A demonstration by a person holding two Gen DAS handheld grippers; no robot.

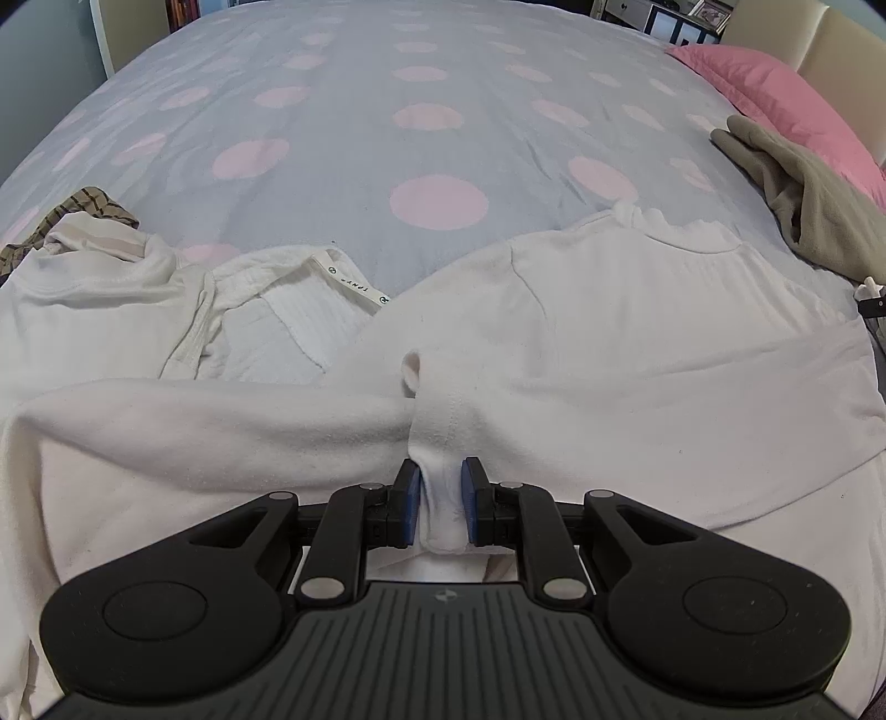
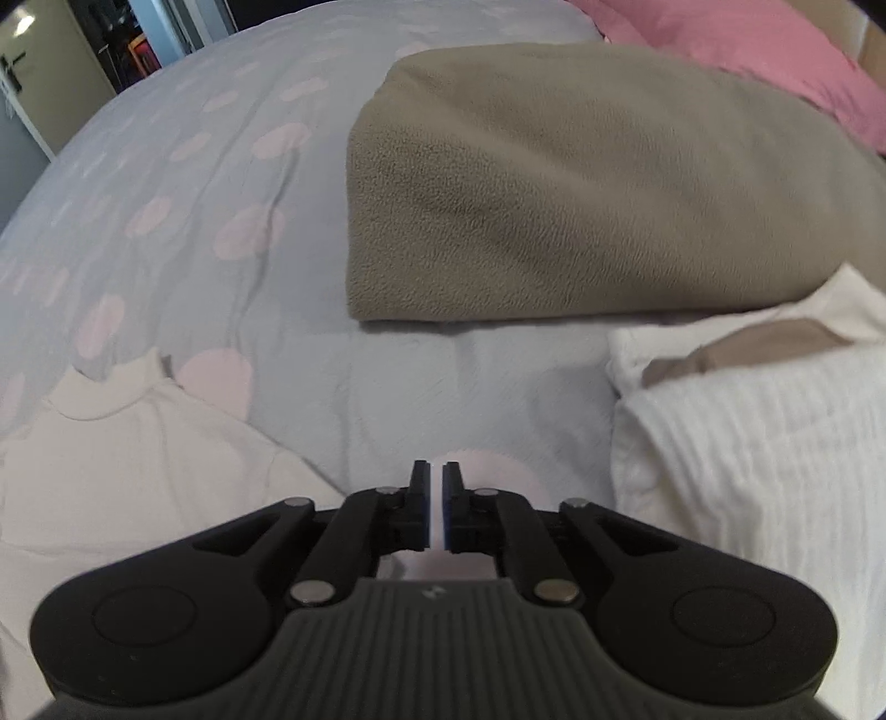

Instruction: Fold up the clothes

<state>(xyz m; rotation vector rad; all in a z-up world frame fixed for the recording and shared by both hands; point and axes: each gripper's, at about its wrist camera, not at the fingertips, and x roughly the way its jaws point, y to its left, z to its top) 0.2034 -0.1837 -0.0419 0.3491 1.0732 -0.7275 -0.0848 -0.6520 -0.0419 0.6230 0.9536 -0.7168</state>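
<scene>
A white long-sleeved top (image 1: 637, 310) lies flat on the dotted bedspread (image 1: 387, 111), collar pointing away from me. My left gripper (image 1: 441, 471) is shut on a bunched fold of this top, where a sleeve crosses its body; white cloth fills the space between the blue pads. In the right wrist view the same top (image 2: 127, 443) shows at the lower left. My right gripper (image 2: 436, 471) hovers over bare bedspread beside it. Its jaws stand almost together with nothing between them.
A folded olive fleece (image 2: 554, 194) lies ahead of the right gripper, with a pink pillow (image 2: 747, 50) behind it. A ribbed white garment (image 2: 764, 443) sits at the right. At the left lie another ribbed white piece (image 1: 288, 327), a cream garment (image 1: 83, 288) and plaid cloth (image 1: 94, 205).
</scene>
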